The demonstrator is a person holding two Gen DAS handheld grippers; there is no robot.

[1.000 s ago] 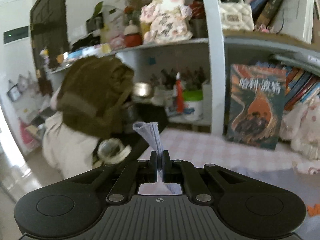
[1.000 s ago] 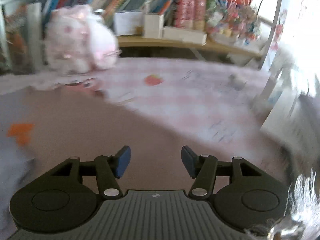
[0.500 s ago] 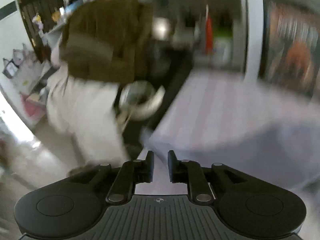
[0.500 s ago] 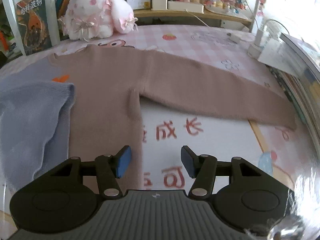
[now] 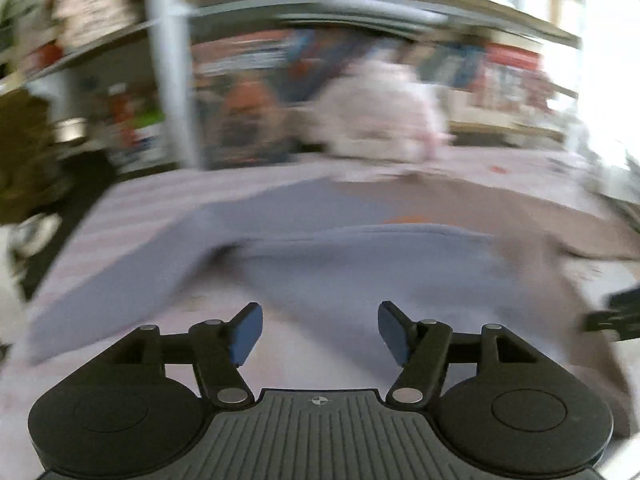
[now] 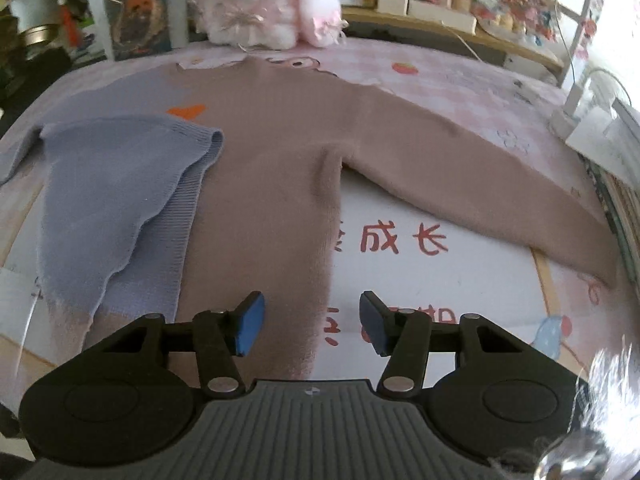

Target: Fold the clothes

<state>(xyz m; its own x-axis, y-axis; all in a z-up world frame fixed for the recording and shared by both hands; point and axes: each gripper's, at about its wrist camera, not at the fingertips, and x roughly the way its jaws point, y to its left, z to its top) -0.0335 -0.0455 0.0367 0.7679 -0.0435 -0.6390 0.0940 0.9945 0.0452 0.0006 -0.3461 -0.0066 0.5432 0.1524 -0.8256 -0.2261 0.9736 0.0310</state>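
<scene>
Sweater (image 6: 280,168) lies flat on table (image 6: 460,80), neck toward far side. Its left part (image 6: 120,184) folded over onto body. Right sleeve (image 6: 480,184) stretches out to right. Plush toy (image 6: 268,4) sits behind sweater at table's far edge. Shelves with books (image 6: 460,4) stand behind toy. Printed sheet (image 6: 420,272) lies on table under sweater's right side. Right gripper (image 6: 312,326) hangs above sweater's right bottom edge. Left gripper (image 5: 320,332) above folded part.

Bright daylight, one smeared view and one sharp view

We see white glare at the right edges; our left view is streaked with blur, our right view is clear, and both bend round with dark corners.
</scene>
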